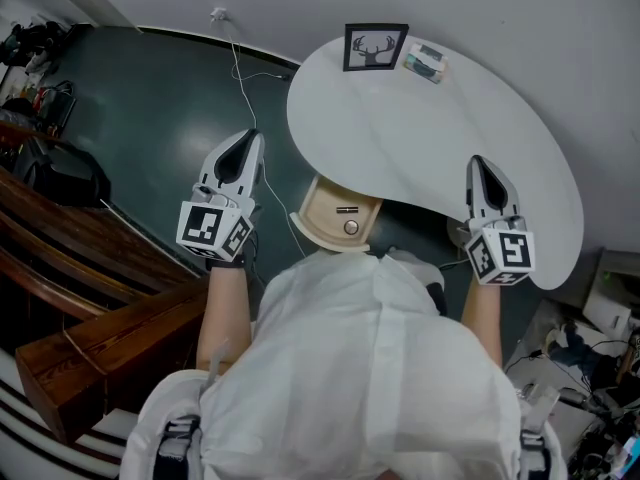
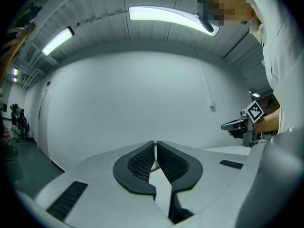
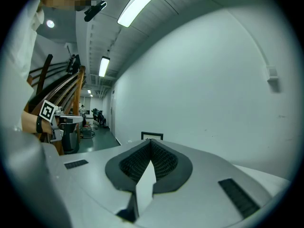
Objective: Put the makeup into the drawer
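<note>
- At the far left, dark wooden rails [image 1: 70, 243] are curving along the dark floor [image 1: 150, 118].
- The left claw [image 1: 247, 140] is hovering over that floor, left of the tabletop [image 1: 450, 138]. It is pointing level, and its marker cube is sitting just above the person's wrist.
- In the left gripper view, the left claw [image 2: 155, 145] is showing its jaws pressed together with only a thin slit between the ribbed pads. Nothing is sitting between them.
- A thin white cable [image 1: 238, 73] is trailing across the floor from the wall toward the person.
- The beige drawer [image 1: 340, 218] is sticking out from under the tabletop's near edge, with its knob facing up, between the two claws.
- A black picture frame [image 1: 376, 46] is standing at the tabletop's far edge.
- The makeup box [image 1: 425, 62] is lying on the tabletop just right of the frame, well apart from the drawer and from both claws.
- The right claw [image 1: 479, 162] is hanging over the tabletop's near right part. In the right gripper view, the right claw [image 3: 150, 142] is holding its jaws closed on nothing.
</note>
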`<state>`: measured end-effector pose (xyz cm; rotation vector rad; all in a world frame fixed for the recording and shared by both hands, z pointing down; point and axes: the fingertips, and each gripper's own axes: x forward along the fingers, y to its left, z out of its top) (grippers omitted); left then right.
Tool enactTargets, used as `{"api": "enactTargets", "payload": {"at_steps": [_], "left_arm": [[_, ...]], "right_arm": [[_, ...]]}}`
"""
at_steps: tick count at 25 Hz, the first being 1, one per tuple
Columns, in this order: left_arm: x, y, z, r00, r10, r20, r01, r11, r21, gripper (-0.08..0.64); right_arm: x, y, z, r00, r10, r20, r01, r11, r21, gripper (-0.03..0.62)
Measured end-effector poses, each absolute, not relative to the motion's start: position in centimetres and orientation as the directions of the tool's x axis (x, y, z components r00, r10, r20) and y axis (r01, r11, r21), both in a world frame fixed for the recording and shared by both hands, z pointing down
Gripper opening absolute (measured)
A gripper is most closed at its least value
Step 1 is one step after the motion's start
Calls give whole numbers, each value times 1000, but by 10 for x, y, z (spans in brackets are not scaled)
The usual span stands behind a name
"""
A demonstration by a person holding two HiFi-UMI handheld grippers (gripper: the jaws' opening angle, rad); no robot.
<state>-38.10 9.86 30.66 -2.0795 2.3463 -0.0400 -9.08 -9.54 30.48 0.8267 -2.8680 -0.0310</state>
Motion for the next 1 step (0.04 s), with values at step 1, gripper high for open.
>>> {"api": "enactTargets", "payload": {"at_steps": [1], "left_arm": [[-381,99,307,-118,-993,14,-993,118,-25,28]], "right_arm": [[-91,-95,305,-836,-530,145,-527,848,62,8]]}}
